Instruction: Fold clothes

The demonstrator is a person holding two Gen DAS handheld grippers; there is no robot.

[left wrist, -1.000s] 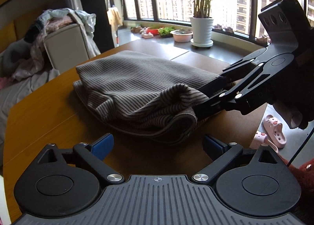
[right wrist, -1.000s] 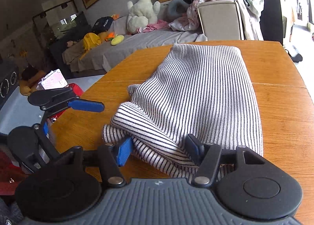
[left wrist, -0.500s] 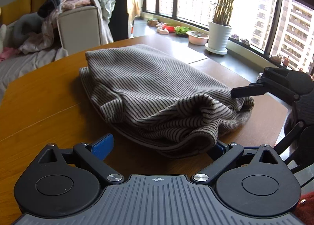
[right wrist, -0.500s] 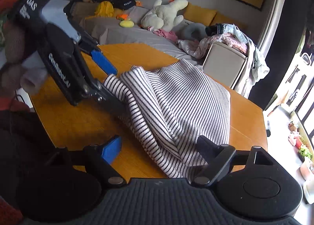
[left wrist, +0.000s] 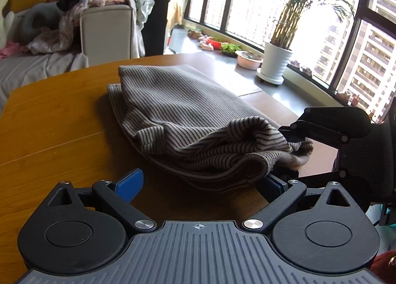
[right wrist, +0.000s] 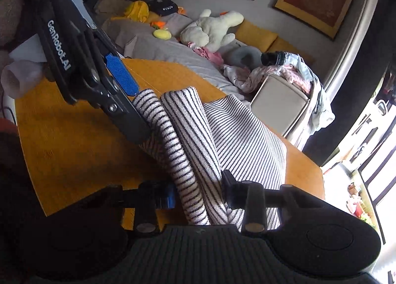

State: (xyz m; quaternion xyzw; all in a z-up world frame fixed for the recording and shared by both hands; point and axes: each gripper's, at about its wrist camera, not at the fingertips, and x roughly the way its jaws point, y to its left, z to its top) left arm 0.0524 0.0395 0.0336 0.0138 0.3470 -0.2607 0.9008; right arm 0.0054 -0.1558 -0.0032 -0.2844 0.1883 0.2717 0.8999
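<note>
Since half a second ago, the right gripper (right wrist: 198, 195) has closed in: its jaws now clamp a bunched fold of the striped garment (left wrist: 188, 115), where they earlier stood wide around it. Left gripper (left wrist: 200, 182) jaws stand apart, the near hem lying between them, unpinched. From the grip outward, the garment lies folded on the wooden surface (left wrist: 57, 120), stretching toward the far edge. Beyond sits a potted plant (left wrist: 276, 63) at the window.
</note>
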